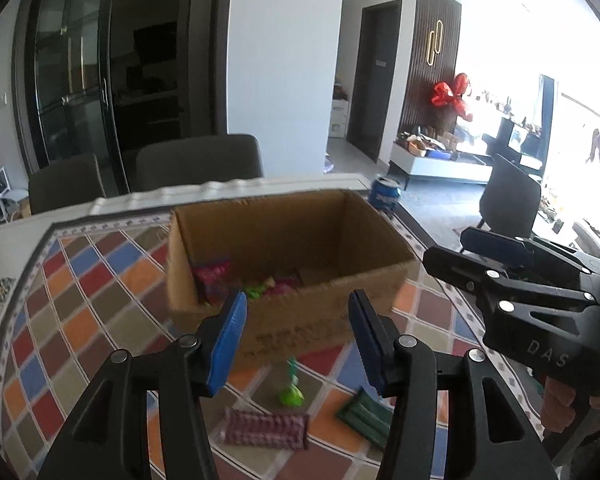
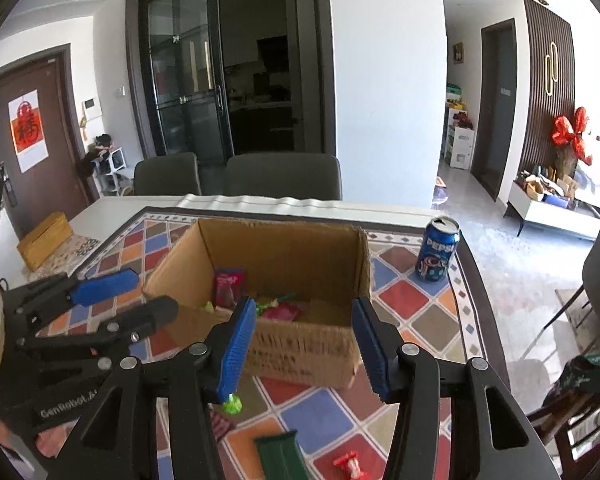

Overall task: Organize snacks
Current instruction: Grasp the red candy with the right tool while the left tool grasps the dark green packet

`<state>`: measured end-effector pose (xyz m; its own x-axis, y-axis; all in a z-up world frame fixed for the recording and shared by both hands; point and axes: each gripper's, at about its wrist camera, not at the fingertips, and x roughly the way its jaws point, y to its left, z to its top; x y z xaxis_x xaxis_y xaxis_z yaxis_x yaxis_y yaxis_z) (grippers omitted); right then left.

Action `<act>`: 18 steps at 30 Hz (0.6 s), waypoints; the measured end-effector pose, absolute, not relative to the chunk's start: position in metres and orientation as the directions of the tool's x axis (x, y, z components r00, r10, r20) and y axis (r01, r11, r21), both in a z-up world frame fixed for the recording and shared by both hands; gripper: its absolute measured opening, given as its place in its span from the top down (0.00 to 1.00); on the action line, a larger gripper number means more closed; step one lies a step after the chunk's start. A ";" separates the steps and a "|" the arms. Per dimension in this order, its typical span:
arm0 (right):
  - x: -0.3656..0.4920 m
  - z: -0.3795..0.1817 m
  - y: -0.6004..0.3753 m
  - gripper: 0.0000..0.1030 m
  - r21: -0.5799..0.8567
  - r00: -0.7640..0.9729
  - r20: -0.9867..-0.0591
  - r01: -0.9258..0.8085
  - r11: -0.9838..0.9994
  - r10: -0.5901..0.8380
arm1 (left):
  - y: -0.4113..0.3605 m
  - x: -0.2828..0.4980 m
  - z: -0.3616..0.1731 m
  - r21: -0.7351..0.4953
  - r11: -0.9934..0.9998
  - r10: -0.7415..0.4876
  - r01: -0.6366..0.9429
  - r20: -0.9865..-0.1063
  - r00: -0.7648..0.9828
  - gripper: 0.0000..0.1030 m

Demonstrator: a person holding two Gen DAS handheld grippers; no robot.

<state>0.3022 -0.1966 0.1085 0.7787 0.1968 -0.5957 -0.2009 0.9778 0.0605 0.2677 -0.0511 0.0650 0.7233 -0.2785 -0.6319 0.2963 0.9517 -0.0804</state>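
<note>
An open cardboard box point(image 1: 300, 322) point(image 2: 308, 354) stands on the patterned tablecloth and holds several pink and green snack packets point(image 2: 230, 286). In front of it lie a green candy point(image 1: 291, 395) point(image 2: 232, 404), a maroon packet point(image 1: 265, 428), a dark green packet point(image 1: 362, 414) point(image 2: 280, 454) and a red candy point(image 2: 350, 464). My left gripper point(image 1: 298, 340) is open and empty above the loose snacks. My right gripper point(image 2: 304, 344) is open and empty, also in front of the box. Each gripper shows in the other's view, the right one point(image 1: 452, 252) and the left one point(image 2: 136, 294).
A blue Pepsi can point(image 2: 436, 250) point(image 1: 385, 194) stands at the table's far right corner. A yellow box point(image 2: 44, 240) lies at the far left. Two grey chairs point(image 2: 280, 176) stand behind the table. The table's right edge point(image 2: 480, 300) drops to the floor.
</note>
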 end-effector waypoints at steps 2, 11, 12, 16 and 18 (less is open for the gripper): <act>0.297 0.107 -0.200 0.50 0.058 0.776 -0.601 -0.198 0.979 0.192 | -0.055 0.262 0.061 -0.092 0.950 -0.287 0.300 -0.639 0.713 0.49; 0.273 0.089 -0.216 0.50 0.032 0.754 -0.635 -0.193 0.981 0.169 | -0.077 0.241 0.032 -0.119 0.940 -0.309 0.320 -0.698 0.646 0.49; 0.271 0.086 -0.218 0.50 0.031 0.747 -0.643 -0.194 0.980 0.168 | -0.080 0.240 0.027 -0.124 0.938 -0.312 0.322 -0.708 0.634 0.49; 0.267 0.072 -0.225 0.50 0.021 0.722 -0.674 -0.194 0.981 0.158 | -0.090 0.236 0.014 -0.124 0.937 -0.307 0.326 -0.735 0.605 0.48; 0.265 0.062 -0.229 0.50 0.011 0.706 -0.693 -0.196 0.980 0.149 | -0.096 0.234 0.004 -0.125 0.936 -0.306 0.330 -0.751 0.585 0.48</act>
<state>0.2646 -0.2287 0.0620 0.7059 0.1490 -0.6925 -0.1962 0.9805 0.0109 0.2336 -0.0963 0.0041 0.5851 -0.3061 -0.7510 0.3297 0.9358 -0.1246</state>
